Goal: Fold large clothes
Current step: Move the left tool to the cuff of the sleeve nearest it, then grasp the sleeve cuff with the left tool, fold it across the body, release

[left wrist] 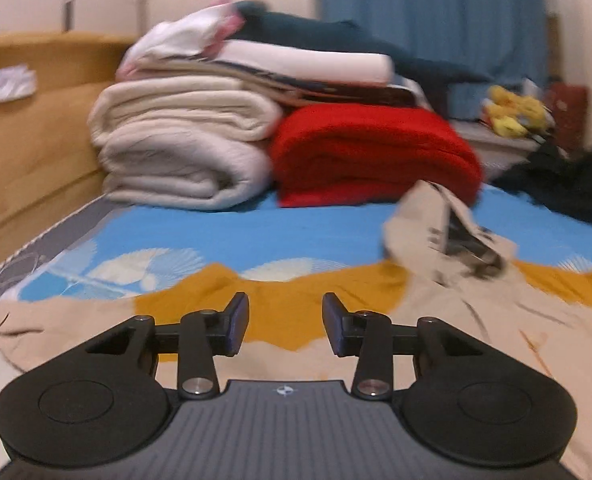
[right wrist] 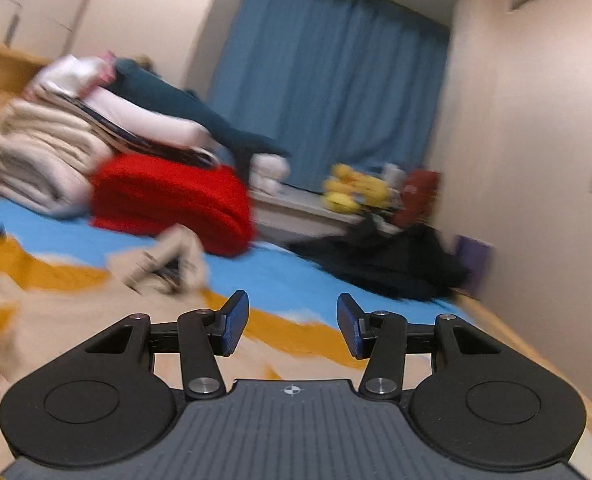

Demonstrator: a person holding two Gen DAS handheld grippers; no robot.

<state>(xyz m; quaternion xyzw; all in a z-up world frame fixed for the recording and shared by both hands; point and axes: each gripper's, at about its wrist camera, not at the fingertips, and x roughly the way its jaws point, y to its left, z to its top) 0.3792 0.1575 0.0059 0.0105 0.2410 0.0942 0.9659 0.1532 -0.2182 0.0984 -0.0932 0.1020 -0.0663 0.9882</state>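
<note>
A large beige and mustard-yellow garment (left wrist: 279, 312) lies spread on the blue bed sheet (left wrist: 255, 232), reaching under both grippers. One beige printed part of it (left wrist: 448, 236) sticks up crumpled at the right. My left gripper (left wrist: 285, 322) hovers just above the mustard band, its jaws apart with nothing between them. The right wrist view shows the same garment (right wrist: 95, 304) with that crumpled part (right wrist: 163, 264) ahead. My right gripper (right wrist: 291, 324) stands open over the garment's right edge, holding nothing.
At the back of the bed a cream blanket (left wrist: 175, 148), a red blanket (left wrist: 372, 152) and several folded clothes (left wrist: 296, 60) are stacked. A black garment (right wrist: 384, 260) lies at the bed's right side. A brown headboard (left wrist: 27, 120) runs along the left; a blue curtain (right wrist: 328, 80) hangs behind.
</note>
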